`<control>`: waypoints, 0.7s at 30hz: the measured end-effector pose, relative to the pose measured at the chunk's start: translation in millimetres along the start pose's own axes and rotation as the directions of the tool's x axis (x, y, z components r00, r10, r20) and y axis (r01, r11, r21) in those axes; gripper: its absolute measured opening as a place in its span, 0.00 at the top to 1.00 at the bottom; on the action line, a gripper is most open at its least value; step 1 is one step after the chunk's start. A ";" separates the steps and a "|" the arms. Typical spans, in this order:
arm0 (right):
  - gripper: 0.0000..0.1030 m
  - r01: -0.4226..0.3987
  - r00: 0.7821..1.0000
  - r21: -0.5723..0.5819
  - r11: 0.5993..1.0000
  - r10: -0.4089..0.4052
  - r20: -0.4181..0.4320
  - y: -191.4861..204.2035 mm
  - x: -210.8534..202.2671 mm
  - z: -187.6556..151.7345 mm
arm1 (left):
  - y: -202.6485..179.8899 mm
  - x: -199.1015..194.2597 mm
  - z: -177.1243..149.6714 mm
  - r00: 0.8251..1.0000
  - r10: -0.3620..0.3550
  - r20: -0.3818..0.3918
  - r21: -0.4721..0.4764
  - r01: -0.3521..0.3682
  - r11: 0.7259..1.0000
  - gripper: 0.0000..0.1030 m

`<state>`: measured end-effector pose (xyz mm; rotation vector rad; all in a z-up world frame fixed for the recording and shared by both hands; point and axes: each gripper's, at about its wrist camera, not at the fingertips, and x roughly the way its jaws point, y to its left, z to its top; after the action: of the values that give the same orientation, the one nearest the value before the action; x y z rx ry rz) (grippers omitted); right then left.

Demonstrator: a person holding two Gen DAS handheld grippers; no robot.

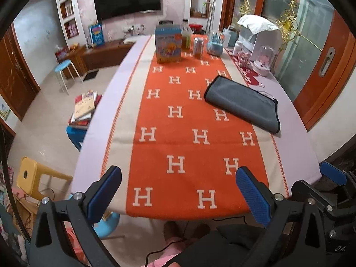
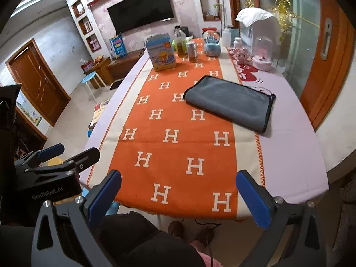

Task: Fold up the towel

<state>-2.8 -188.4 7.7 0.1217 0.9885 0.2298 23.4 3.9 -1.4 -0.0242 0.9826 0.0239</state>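
A grey towel point(image 1: 243, 103) with a dark edge lies folded flat on the right side of the table, half on the orange runner; it also shows in the right wrist view point(image 2: 231, 102). My left gripper point(image 1: 178, 195) is open and empty, held above the table's near edge, well short of the towel. My right gripper point(image 2: 178, 198) is open and empty too, over the near edge. Each gripper shows at the other view's side: the right gripper point(image 1: 333, 173) and the left gripper point(image 2: 66, 153).
The table point(image 1: 100, 120) carries an orange runner with white H letters point(image 1: 189, 133). At the far end stand a blue box point(image 1: 168, 44), a bottle point(image 1: 186, 35), a jar point(image 1: 198, 47), a snow globe point(image 1: 215, 42) and a white appliance point(image 1: 260, 35). Stools and books point(image 1: 85, 109) sit at left.
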 end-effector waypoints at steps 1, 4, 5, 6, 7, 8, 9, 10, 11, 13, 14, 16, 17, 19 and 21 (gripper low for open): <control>0.00 0.006 1.000 0.005 1.000 -0.006 0.012 0.4 -1.7 -0.6 | -0.2 -2.7 -0.3 1.000 0.008 0.012 0.002 -0.008 1.000 0.01; 0.00 0.021 0.999 0.021 1.000 -0.022 0.036 -0.6 -4.8 -2.1 | -0.3 -8.4 -1.1 0.999 0.031 0.039 0.005 -0.032 0.999 0.01; 0.00 0.025 0.999 0.024 0.999 -0.026 0.041 -0.1 -5.3 -2.6 | -0.1 -10.2 -1.5 0.998 0.040 0.047 0.005 -0.040 0.999 0.01; 0.00 0.029 0.999 0.026 0.999 -0.030 0.045 0.7 -5.5 -2.8 | 0.2 -11.6 -1.8 0.997 0.048 0.054 0.005 -0.048 0.999 0.01; 0.00 0.037 0.998 0.024 0.999 -0.039 0.049 1.9 -5.5 -3.2 | 0.6 -12.2 -2.2 0.997 0.056 0.059 0.003 -0.057 0.998 0.01; 0.00 0.038 0.998 0.022 0.999 -0.039 0.052 2.6 -5.2 -3.2 | 1.5 -13.0 -2.1 0.996 0.064 0.065 0.001 -0.064 0.998 0.01; 0.00 0.039 0.998 0.022 0.999 -0.040 0.051 3.3 -4.4 -3.2 | 2.4 -13.8 -1.9 0.995 0.074 0.071 -0.002 -0.074 0.997 0.01; 0.00 0.038 0.998 0.024 0.999 -0.040 0.049 3.5 -3.1 -3.3 | 2.5 -13.9 -2.1 0.994 0.081 0.074 -0.005 -0.081 0.997 0.01; 0.00 0.036 0.998 0.029 0.999 -0.038 0.045 2.8 -3.5 -3.6 | 3.1 -14.1 -1.9 0.993 0.089 0.077 -0.008 -0.089 0.996 0.01; 0.00 0.044 0.999 0.041 0.998 -0.045 0.029 2.0 -1.0 -4.2 | 4.5 -14.1 -2.3 0.992 0.099 0.077 -0.014 -0.098 0.995 0.01; 0.00 0.046 0.999 0.044 0.998 -0.047 0.024 1.3 0.0 -4.7 | 4.8 -13.3 -2.7 0.992 0.103 0.076 -0.016 -0.102 0.995 0.01; 0.00 0.051 0.999 0.051 0.997 -0.052 0.016 0.7 2.0 -5.1 | 5.8 -11.2 -3.1 0.992 0.103 0.071 -0.017 -0.102 0.995 0.01; 0.00 0.053 0.998 0.050 0.997 -0.054 0.014 0.9 2.3 -5.1 | 5.9 -10.2 -2.9 0.992 0.103 0.067 -0.016 -0.103 0.995 0.01; 0.00 0.054 0.998 0.047 0.997 -0.054 0.012 1.9 2.7 -5.3 | 4.7 -9.6 -3.5 0.992 0.104 0.066 -0.014 -0.103 0.995 0.01; 0.00 0.053 0.999 0.046 0.998 -0.053 0.008 2.1 4.0 -5.2 | 4.4 -9.6 -3.5 0.992 0.107 0.068 -0.015 -0.106 0.994 0.01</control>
<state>-5.4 -185.4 2.1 0.1382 0.9868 0.1580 15.1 8.0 4.7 0.0183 0.9142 0.1277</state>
